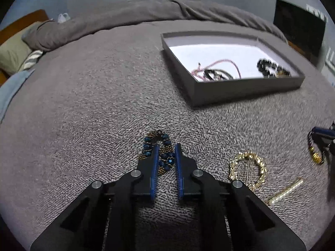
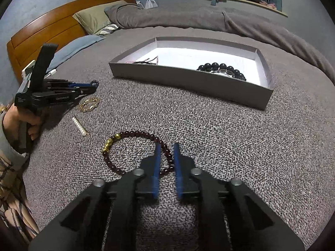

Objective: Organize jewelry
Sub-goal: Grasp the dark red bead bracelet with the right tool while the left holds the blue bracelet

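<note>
While both arms are working low over the bed (image 2: 230, 136), the right hand-held gripper (image 2: 166, 146) is straddling the near-right arc of the garnet bead bracelet (image 2: 134, 135), jaws narrowly parted; the left hand-held gripper (image 1: 166, 147) is likewise bracketing the blue beaded bracelet (image 1: 163, 156). The gray box (image 2: 188, 83) is lying ahead.

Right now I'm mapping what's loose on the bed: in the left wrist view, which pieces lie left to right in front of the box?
Blue-and-bronze beaded bracelet → gold wreath hair clip → pearl hair pin → dark-red bead bracelet.
</note>
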A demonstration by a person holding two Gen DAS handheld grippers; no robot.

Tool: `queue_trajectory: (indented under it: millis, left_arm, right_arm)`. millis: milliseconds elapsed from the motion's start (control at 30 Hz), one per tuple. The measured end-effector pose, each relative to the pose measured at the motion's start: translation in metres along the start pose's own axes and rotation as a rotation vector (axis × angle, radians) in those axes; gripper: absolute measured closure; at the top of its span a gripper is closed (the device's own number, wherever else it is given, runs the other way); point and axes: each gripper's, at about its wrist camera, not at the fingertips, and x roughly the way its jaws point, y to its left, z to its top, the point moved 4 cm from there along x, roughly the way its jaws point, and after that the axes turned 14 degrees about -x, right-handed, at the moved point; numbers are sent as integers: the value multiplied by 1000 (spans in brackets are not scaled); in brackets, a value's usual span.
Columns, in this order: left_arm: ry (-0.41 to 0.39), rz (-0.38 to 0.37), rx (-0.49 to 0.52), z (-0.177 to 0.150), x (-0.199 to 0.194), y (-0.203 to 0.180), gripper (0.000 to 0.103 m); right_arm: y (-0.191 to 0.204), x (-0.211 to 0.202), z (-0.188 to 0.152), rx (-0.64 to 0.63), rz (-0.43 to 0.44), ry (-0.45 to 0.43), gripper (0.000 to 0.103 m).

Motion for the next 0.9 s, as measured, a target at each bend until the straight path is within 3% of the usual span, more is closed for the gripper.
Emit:
queue_trajectory:
  millis: [67, 300, 467, 900]
  left_arm:
    - [-25, -5, -9, 2, -7, 4, 96]
    - [-105, -64, -38, 11, -38, 4, 96]
    - [-115, -117, -48, 14, -49, -3, 96]
    - [-156, -187, -16, 22, -66, -35, 96]
  right_arm:
    - [1, -2, 2, -7, 4, -14, 94]
    - [-2, -18, 12, -16, -24, -82, 95]
    - [-7, -19, 13, -3, -29, -78, 95]
    - [-7, -44, 34, -7, -43, -203, 97]
